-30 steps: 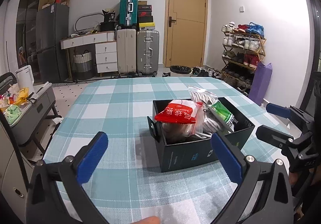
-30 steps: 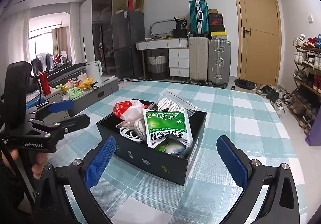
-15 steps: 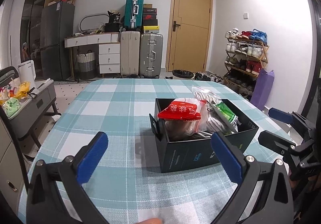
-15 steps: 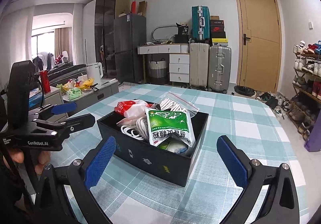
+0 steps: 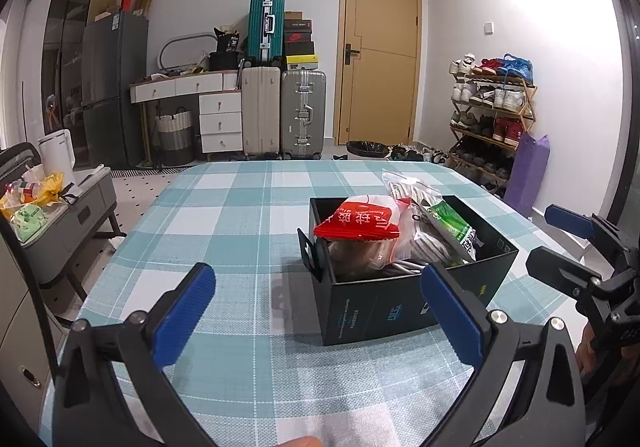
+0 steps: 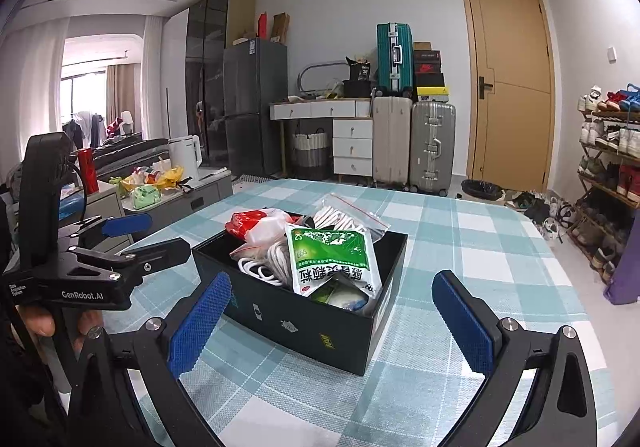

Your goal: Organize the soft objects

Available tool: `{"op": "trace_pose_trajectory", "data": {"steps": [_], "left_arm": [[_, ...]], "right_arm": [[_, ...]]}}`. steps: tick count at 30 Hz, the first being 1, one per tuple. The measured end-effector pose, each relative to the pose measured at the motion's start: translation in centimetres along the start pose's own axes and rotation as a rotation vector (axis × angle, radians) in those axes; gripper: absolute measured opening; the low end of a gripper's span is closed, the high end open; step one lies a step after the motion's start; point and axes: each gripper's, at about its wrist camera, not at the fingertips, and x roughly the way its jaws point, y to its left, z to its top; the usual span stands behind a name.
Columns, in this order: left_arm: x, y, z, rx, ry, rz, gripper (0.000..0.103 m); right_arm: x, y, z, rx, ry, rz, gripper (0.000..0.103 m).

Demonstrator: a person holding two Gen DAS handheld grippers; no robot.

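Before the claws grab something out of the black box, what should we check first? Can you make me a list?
1. Left claw open and empty: ok, its blue pads are wide apart with nothing between them.
2. Right claw open and empty: ok, same.
3. Black box sitting flat on the checked table: ok.
4. A bag on top that is easy to reach: ok, the green packet and the red and white bag both stick up above the rim.
5. White cable free of the bags: cannot tell, it lies partly under them.
6. Claws clear of each other: ok, one on each side of the box.
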Motion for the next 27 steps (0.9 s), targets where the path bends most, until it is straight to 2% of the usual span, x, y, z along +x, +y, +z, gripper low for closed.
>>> {"op": "trace_pose_trajectory", "data": {"steps": [27], "left_arm": [[-0.30, -0.41, 0.00, 0.003, 0.002, -0.009, 0.103]], "right_arm": [[0.00, -0.01, 0.00, 0.001, 0.000, 0.000, 0.102]]}}
